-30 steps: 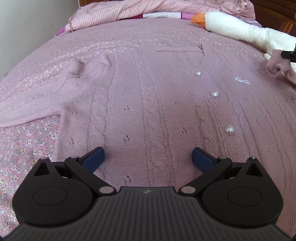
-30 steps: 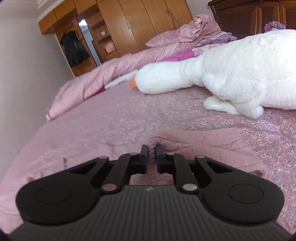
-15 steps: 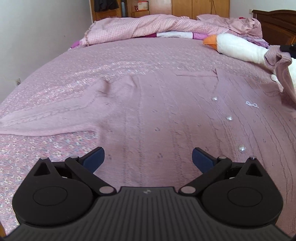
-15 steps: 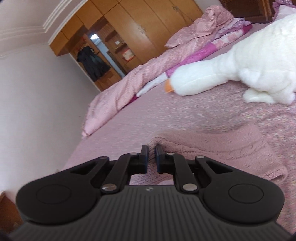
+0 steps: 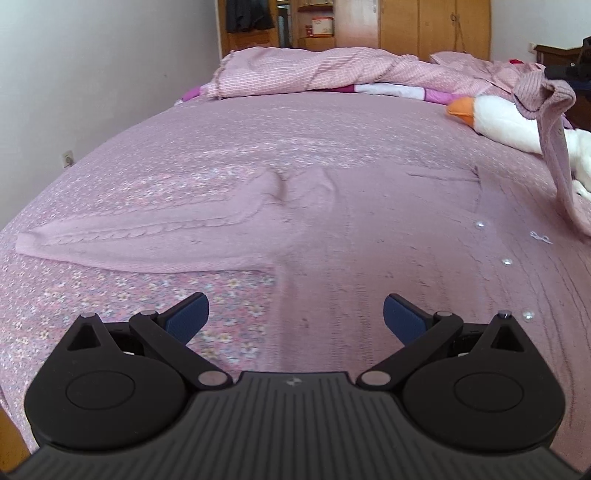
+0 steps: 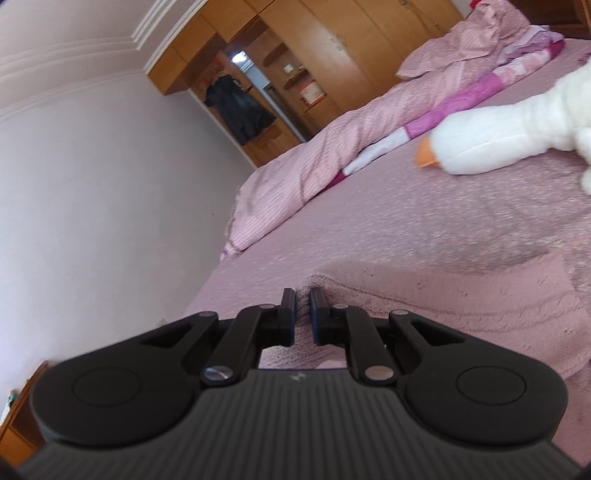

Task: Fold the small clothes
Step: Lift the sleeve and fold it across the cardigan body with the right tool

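Note:
A pink knitted cardigan with pearl buttons lies spread flat on the bed. One sleeve stretches out to the left. My left gripper hangs open above the cardigan's lower left edge, with nothing between its blue pads. At the far right of the left wrist view the other sleeve is lifted off the bed and hangs from my right gripper. In the right wrist view my right gripper is shut on the sleeve's cuff, which drapes off to the right.
A white plush goose with an orange beak lies on the right of the flowered pink bedspread. A bunched pink quilt sits at the head of the bed. A white wall runs along the left and wooden wardrobes stand behind.
My right gripper has raised the sleeve higher off the bed and tilted. My left gripper has pulled back and shifted left, so the left sleeve and bedspread now show below it.

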Available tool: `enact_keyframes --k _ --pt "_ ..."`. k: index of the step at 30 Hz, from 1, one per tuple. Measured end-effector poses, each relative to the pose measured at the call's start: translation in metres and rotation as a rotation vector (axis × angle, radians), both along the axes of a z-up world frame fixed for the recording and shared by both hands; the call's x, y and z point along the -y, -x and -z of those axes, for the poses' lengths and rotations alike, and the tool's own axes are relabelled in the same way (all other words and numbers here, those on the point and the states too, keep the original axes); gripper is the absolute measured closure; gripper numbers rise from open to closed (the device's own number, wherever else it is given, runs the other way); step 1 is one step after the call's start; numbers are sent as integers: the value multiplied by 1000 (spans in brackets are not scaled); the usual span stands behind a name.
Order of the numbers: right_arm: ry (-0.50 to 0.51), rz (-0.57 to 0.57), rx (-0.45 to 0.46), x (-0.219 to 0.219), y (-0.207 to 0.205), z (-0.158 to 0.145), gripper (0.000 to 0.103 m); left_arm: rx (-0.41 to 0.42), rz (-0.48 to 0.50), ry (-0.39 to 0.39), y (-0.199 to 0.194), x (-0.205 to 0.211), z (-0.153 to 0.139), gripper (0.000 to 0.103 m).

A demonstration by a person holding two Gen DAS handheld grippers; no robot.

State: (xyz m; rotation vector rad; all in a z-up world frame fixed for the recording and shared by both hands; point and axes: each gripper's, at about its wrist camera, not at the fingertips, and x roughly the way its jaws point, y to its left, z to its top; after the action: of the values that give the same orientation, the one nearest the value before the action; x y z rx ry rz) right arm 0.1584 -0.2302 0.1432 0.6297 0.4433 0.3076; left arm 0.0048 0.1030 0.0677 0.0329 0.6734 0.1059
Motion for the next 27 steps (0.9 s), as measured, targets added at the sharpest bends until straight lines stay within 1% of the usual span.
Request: enact_keyframes --k 5,7,8,9,10,14,16,20,24,27 --pt "-32 -61 4 -28 -8 -4 91 2 -41 5 3 -15 0 0" --pt "-29 -82 5 -40 -10 -3 92 7 -54 11 4 -21 0 0" --pt "-28 -93 4 -46 -11 -3 93 9 -61 14 5 -24 -1 0" --pt "-32 -108 6 -53 -13 -3 100 11 -68 17 6 -26 -1 0" --pt "-36 -123 6 -59 -14 -2 100 14 -73 21 7 -28 -2 0" --pt "8 -174 10 -88 -19 5 99 19 -92 31 9 -39 -2 0" --pt "14 -201 -8 -100 -19 13 96 19 -98 34 11 -43 -1 0" --pt "42 -209 -73 -109 -18 32 96 16 -95 35 10 -48 -1 0" --pt "89 -179 -135 -103 -12 50 95 15 -82 37 5 -49 -1 0" --pt "114 -150 -172 -91 -8 63 94 13 -52 42 0 -43 -3 0"
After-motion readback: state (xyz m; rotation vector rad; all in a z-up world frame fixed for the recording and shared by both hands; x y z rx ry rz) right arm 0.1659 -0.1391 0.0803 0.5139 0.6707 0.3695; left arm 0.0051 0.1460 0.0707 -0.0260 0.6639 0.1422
